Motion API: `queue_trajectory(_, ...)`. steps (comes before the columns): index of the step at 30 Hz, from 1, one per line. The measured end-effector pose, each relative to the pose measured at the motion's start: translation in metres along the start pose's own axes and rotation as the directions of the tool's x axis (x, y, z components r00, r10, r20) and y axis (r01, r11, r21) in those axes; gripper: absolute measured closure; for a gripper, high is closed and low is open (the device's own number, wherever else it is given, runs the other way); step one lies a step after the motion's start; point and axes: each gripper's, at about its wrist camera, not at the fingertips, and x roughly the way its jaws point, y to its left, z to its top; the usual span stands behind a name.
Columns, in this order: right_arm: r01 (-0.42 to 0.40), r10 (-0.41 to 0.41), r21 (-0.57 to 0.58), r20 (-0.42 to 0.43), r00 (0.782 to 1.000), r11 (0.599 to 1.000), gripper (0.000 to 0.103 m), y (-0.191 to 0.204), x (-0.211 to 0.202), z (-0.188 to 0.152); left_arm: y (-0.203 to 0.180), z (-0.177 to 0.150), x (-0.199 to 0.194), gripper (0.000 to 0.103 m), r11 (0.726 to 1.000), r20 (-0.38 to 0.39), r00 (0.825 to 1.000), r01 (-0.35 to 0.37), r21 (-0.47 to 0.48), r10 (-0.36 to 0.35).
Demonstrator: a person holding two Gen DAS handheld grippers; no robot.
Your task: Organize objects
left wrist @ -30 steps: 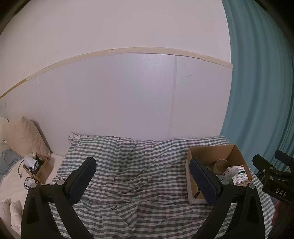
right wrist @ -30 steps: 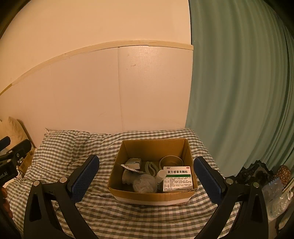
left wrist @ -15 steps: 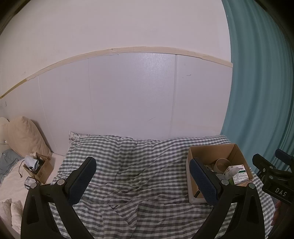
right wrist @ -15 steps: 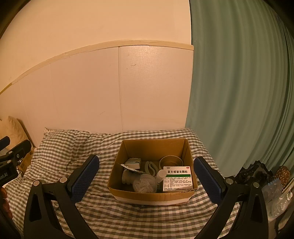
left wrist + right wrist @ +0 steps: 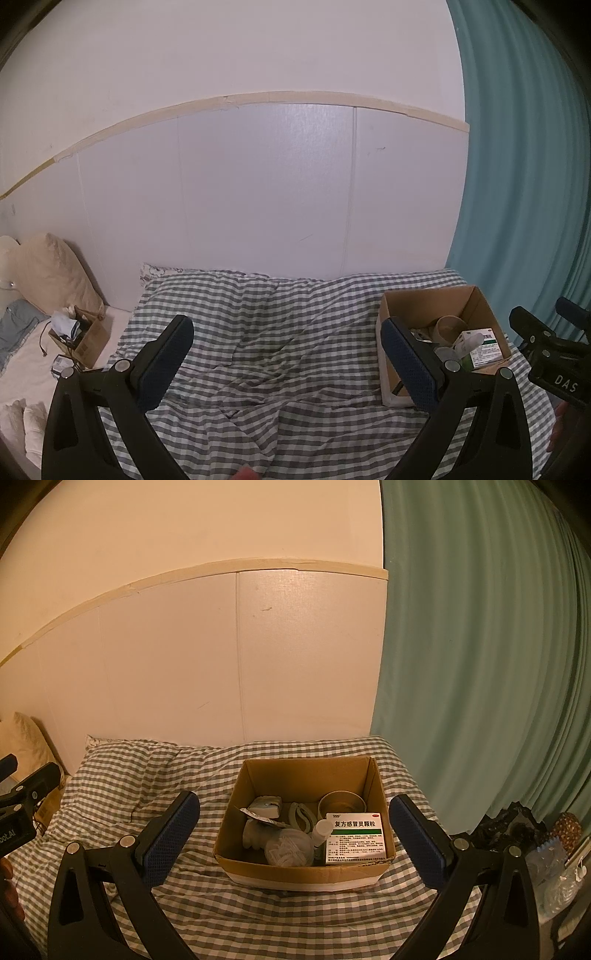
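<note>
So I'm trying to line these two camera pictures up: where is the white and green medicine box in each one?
Left wrist view: the medicine box sits far right, in the cardboard box, just past the left gripper.
Right wrist view: it lies at lower centre-right, in the carton's front right corner, between the right gripper fingers.
Shared landmark: the round tin right behind it.
</note>
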Motion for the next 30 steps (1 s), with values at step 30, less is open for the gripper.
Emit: queue_trajectory(30,0.009,-0.009,-0.006,-0.006,1.0,1.0,0.0,-0.0005,0.0032,-0.0027,-0.0056,0.0028,-0.0013,0.0,1.0,0.008,1.0,-0.009,0.005,0.009)
